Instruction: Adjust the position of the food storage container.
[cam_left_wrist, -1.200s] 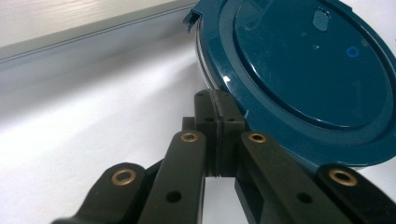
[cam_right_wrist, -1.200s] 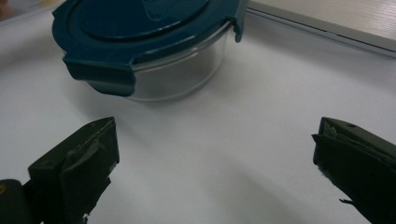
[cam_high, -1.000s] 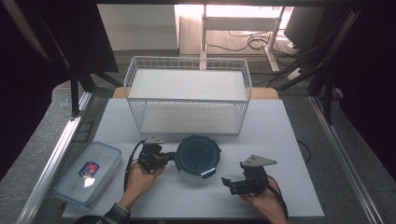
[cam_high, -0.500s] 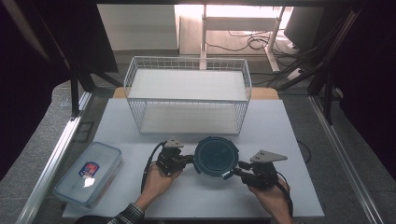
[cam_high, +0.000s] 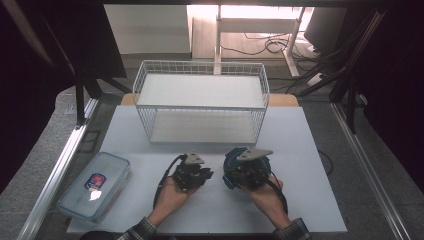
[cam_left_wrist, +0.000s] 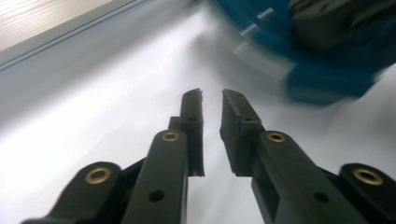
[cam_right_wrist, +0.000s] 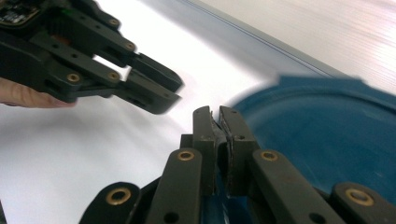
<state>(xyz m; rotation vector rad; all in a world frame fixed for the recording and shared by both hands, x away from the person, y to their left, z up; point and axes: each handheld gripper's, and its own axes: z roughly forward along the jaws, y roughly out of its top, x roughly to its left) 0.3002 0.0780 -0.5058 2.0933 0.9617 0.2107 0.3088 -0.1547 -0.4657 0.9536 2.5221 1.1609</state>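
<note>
high view, left to right: a clear lidded box (cam_high: 95, 185) lies at the counter (cam_high: 310, 150) edge. the left tongs (cam_high: 206, 175) have just been opening and now stand slightly parted, nothing between them. just beside them, the right tongs (cam_high: 229, 176) have just been closing and pinch the rim of the blue plate (cam_high: 235, 156), tilted up near the wire basket (cam_high: 200, 107).
</note>
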